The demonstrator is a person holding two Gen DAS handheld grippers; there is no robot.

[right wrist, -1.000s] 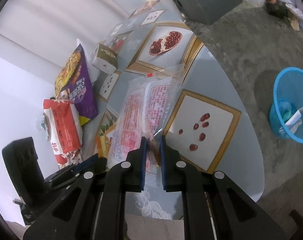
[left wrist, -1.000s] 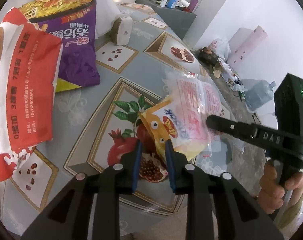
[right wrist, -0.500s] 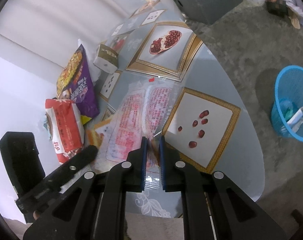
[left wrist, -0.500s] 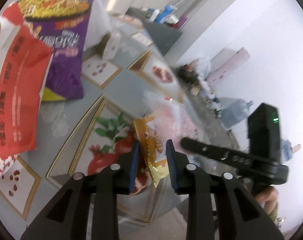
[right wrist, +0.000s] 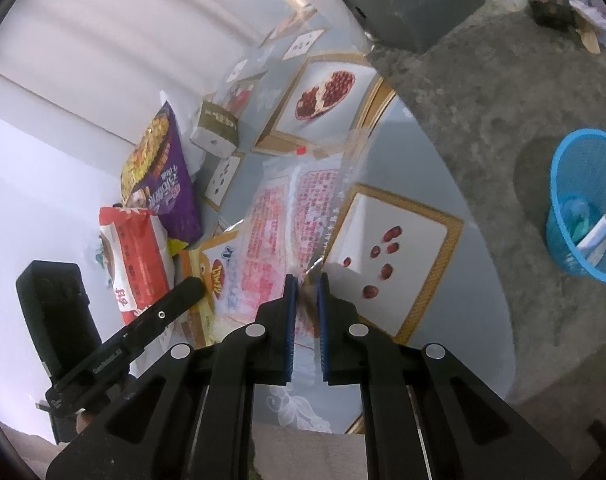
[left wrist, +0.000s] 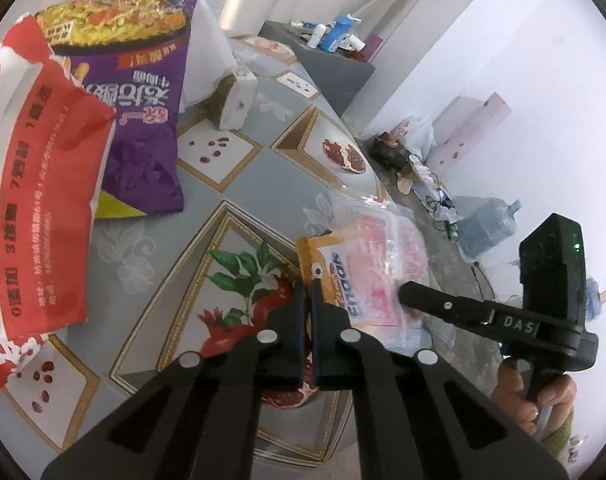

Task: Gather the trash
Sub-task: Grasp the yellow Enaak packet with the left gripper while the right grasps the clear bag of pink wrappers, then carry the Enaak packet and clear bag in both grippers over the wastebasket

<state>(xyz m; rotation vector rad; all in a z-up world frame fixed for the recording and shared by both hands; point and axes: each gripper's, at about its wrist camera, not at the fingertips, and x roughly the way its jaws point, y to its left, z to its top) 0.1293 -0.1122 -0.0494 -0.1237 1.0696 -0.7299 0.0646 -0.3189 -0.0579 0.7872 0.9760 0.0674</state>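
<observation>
Pinching wrappers in both claws — left gripper (left wrist: pixel 307 304) on the orange packet (left wrist: pixel 327 268), right gripper (right wrist: pixel 305 296) on the clear bag (right wrist: pixel 299 216) — you next lift them toward the blue basket (right wrist: pixel 559 184).

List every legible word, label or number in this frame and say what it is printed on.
"DAS": white letters on the black right gripper.
"0", "3", "7", "1": numerals beside Chinese characters on the red and white paper bag; the rest is too blurred.
Purple noodle packet: large Chinese characters, upside down, not readable here.
Orange snack wrapper: blue lettering, upside down, unclear.
Clear plastic bag with pink print: too small.
</observation>
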